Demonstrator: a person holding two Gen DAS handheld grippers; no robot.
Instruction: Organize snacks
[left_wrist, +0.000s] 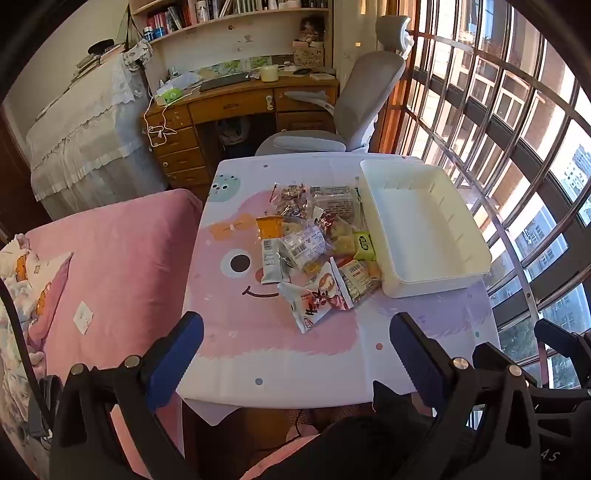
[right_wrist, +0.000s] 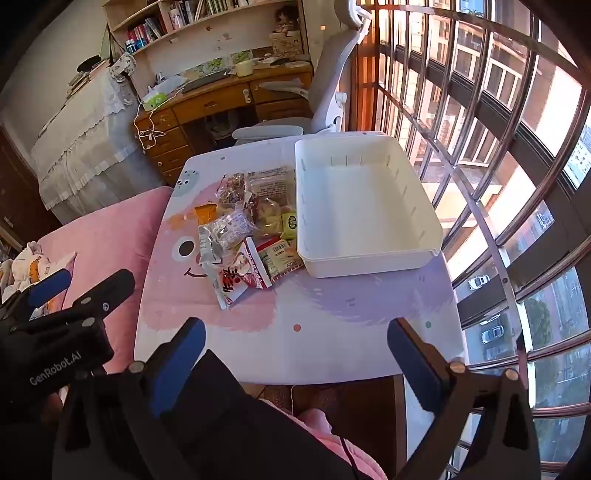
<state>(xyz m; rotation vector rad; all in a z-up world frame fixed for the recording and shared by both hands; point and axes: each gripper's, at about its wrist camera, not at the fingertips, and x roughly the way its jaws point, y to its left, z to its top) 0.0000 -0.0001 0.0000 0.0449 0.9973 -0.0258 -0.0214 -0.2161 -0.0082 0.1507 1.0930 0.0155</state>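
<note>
Crinkly snack packets (left_wrist: 314, 251) are lying heaped beside the white bin (left_wrist: 424, 229) — left gripper (left_wrist: 295, 354) and right gripper (right_wrist: 295, 354) hovering spread wide, holding nothing.

Left wrist view: looks down and forward over near edge of pink cartoon-print table (left_wrist: 258, 354), set back from it. Right wrist view: same heading, from further right of table (right_wrist: 332, 332). Both share table, white rectangular plastic bin (left_wrist: 424, 236) (right_wrist: 369, 206).
</note>
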